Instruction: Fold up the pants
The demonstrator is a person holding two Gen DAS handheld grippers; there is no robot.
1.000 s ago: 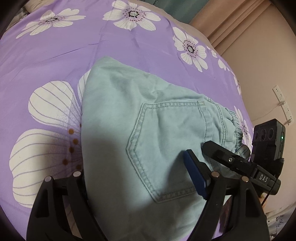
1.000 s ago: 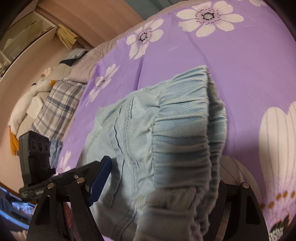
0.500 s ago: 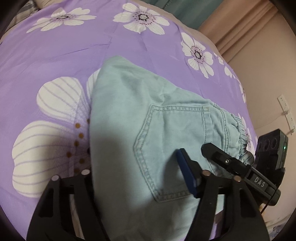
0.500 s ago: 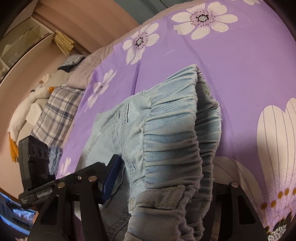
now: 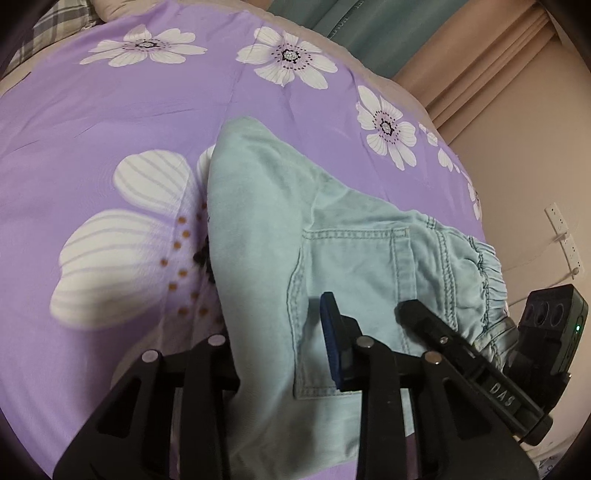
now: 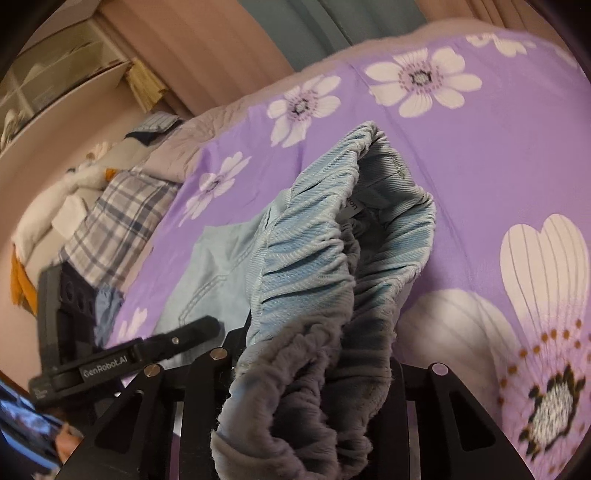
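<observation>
Light blue denim pants (image 5: 332, 236) lie on a purple flowered bedsheet (image 5: 110, 110), back pocket up, elastic waistband at the right. My left gripper (image 5: 273, 354) is closed on the pants fabric near the pocket's lower left; its blue-padded finger (image 5: 332, 332) lies on the pocket. My right gripper (image 6: 314, 384) is shut on the gathered waistband (image 6: 325, 280) and holds it lifted, so the waist opening and inner label show. Each gripper shows in the other's view, the right one (image 5: 480, 369) and the left one (image 6: 122, 362).
A plaid pillow or blanket (image 6: 118, 221) and white bedding (image 6: 55, 206) lie at the bed's far side. A wall with outlets (image 5: 565, 236) and curtains (image 5: 369, 33) border the bed. Purple sheet (image 6: 498, 147) extends beyond the pants.
Both grippers have closed on the pants. The right one has lifted the waistband, opening it toward the camera. The left one has narrowed its fingers on the fabric by the pocket.
</observation>
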